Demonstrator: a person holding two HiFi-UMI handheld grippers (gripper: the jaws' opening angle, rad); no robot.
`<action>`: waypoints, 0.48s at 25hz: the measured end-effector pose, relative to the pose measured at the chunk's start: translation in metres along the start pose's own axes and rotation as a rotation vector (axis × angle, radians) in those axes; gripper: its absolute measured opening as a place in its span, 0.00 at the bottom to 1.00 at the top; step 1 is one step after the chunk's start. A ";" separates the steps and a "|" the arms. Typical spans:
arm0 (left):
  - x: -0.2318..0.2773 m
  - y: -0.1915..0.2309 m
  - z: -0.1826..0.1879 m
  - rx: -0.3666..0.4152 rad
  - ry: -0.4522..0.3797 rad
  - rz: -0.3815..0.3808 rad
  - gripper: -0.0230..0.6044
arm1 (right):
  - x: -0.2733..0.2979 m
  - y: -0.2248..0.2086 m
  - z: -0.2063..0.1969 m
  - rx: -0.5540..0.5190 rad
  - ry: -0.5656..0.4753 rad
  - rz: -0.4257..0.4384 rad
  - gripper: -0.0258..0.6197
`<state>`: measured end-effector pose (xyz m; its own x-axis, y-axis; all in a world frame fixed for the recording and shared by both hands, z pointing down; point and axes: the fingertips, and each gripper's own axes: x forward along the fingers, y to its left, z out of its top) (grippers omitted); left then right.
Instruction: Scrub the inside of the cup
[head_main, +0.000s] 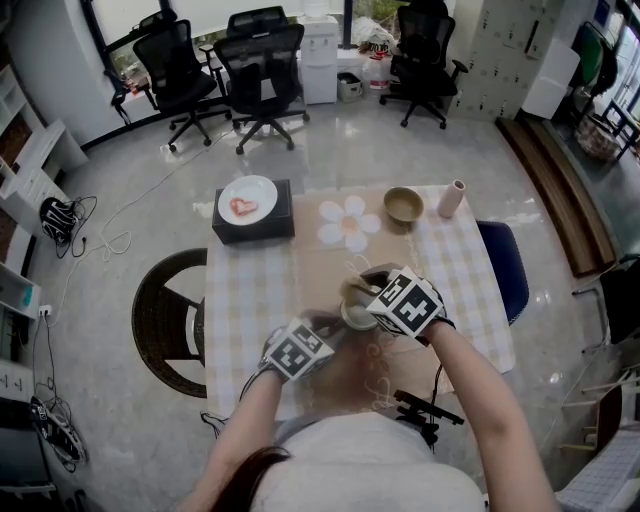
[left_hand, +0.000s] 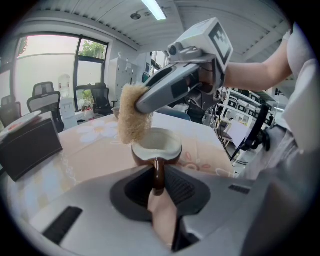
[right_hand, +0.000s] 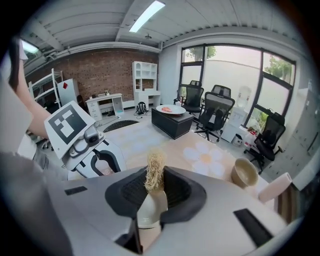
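Near the front middle of the table (head_main: 250, 290), the cup (head_main: 356, 316), handle clamped in the left gripper (left_hand: 159, 186). Between the jaws of the right gripper (right_hand: 154, 195), a loofah scrubber (left_hand: 132, 120), at the cup's rim. At the far edge, a bowl (head_main: 403, 204), a tumbler (head_main: 451, 198) just right of it. At the far left corner, a plate (head_main: 247, 198) on a box (head_main: 255, 230). Left of the table, a round stool (head_main: 165, 310); right, a chair (head_main: 505, 265); beyond, office chairs (head_main: 262, 60).
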<state>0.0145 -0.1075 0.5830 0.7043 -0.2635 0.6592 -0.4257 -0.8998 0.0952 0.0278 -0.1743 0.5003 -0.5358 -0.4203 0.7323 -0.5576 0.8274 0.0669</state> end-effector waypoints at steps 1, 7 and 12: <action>0.001 0.001 0.000 0.001 -0.002 0.002 0.15 | 0.000 -0.003 -0.001 0.025 0.000 -0.001 0.15; 0.000 0.000 -0.001 0.001 0.002 0.003 0.15 | -0.006 -0.020 -0.013 0.125 0.003 -0.018 0.15; -0.003 -0.003 0.000 -0.007 0.007 -0.005 0.15 | -0.011 -0.027 -0.021 0.195 -0.003 -0.016 0.15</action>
<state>0.0141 -0.1047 0.5808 0.7023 -0.2563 0.6642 -0.4261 -0.8987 0.1037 0.0625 -0.1843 0.5047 -0.5279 -0.4345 0.7298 -0.6784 0.7327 -0.0545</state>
